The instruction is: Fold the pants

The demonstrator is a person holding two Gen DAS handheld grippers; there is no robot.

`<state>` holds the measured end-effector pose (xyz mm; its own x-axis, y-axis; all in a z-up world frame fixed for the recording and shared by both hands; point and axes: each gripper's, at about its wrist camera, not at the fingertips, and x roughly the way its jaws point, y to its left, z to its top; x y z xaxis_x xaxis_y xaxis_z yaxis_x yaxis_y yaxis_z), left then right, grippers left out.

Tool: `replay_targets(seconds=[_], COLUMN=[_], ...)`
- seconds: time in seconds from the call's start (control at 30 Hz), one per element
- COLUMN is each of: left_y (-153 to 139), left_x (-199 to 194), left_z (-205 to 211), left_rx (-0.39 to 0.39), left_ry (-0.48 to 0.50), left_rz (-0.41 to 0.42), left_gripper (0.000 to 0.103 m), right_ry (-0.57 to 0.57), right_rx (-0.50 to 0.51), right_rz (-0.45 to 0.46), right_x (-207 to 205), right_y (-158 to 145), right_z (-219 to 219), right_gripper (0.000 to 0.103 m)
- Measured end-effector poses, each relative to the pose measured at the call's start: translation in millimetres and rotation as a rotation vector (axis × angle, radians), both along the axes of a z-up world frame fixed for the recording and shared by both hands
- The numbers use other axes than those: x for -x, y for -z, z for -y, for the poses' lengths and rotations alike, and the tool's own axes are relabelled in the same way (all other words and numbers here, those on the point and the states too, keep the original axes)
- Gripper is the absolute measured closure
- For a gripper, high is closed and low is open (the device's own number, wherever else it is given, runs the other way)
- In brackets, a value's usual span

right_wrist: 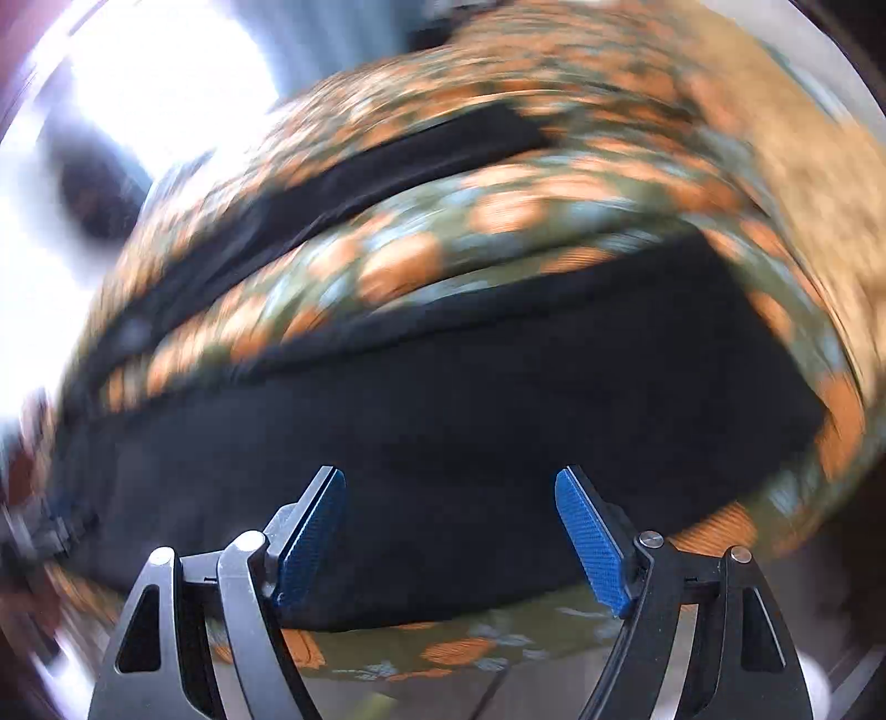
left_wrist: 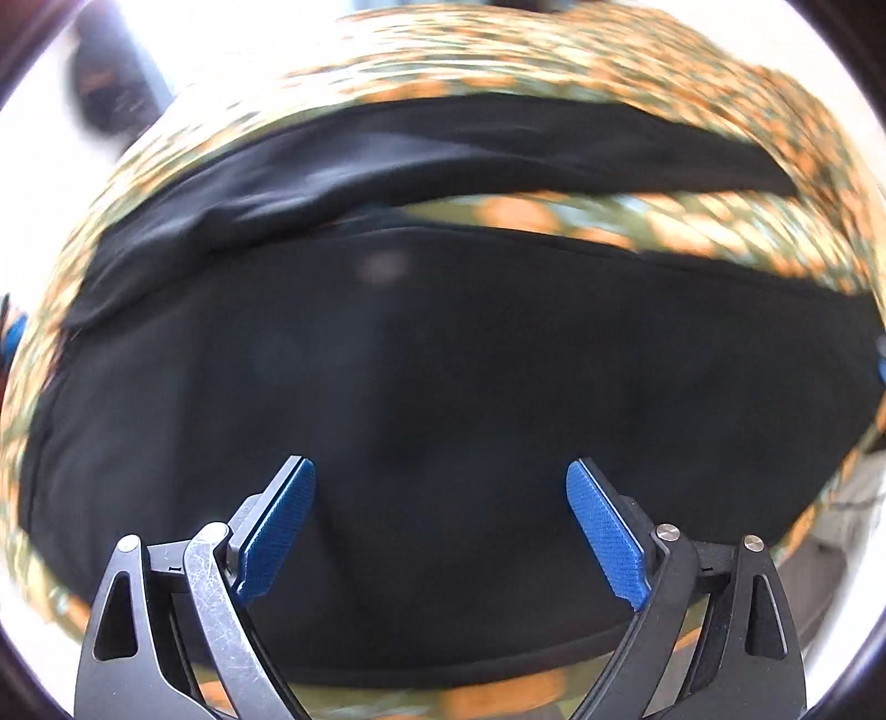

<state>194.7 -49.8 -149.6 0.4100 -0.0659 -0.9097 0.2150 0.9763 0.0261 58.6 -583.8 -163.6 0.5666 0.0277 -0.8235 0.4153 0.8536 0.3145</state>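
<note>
Black pants (left_wrist: 443, 360) lie spread on a cloth with an orange and green flower print (left_wrist: 498, 50). In the left wrist view one leg (left_wrist: 443, 149) runs across the far side and the wider part fills the middle. My left gripper (left_wrist: 441, 471) is open and empty above the wide part, its blue pads (left_wrist: 277, 531) apart. In the right wrist view the pants (right_wrist: 470, 387) lie below my right gripper (right_wrist: 449, 479), which is open and empty, near the garment's front edge. The far leg (right_wrist: 387, 166) shows as a dark strip. Both views are blurred.
The flowered cloth (right_wrist: 415, 260) covers the surface around the pants. Its front edge (right_wrist: 459, 653) shows under the right gripper. A dark object (left_wrist: 111, 94) sits at the far left beyond the cloth, against bright light.
</note>
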Motion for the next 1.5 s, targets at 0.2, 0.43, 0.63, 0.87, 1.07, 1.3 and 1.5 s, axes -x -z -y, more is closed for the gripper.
replay_targets(seconds=[0.2,0.43,0.63,0.87,1.07,1.3,1.5], left_y=[-20.0,4.6,-13.1,-34.4,-17.7,31.7,38.2], left_x=[-9.2,2.6,-10.7,-95.7,-164.2,-173.7,-172.9], left_z=[-92.3,-133.8,-117.3,-81.2,-50.6,-42.2,-42.5], left_rx=[0.104,0.078,0.098,0.120,0.076,-0.008,0.003], left_ry=[-0.272,-0.452,-0.403,-0.384,-0.387,-0.363,-0.357], left_rz=[0.032,0.044,0.118,0.213,0.234,0.214,0.230], left_gripper=[0.010,0.010,0.010,0.010,0.009,0.007,0.005], right_ry=[-0.085,-0.380,-0.477,-0.510,-0.600,-0.656,-0.488], right_rx=[0.011,-0.063,-0.056,-0.050,-0.049,-0.148,-0.035], right_rz=[0.077,0.111,0.076,0.130,0.215,0.147,0.086], right_x=[-10.8,-48.8,-55.4,-101.1,-180.6,-285.6,-311.3], right_y=[-27.1,-22.3,-4.9,-20.6,-51.4,-0.4,40.9], right_z=[-34.0,-146.8,-184.3,-184.4,-209.6,-214.8,-91.9], right_gripper=[0.025,0.025,0.025,0.025,0.016,0.016,0.016])
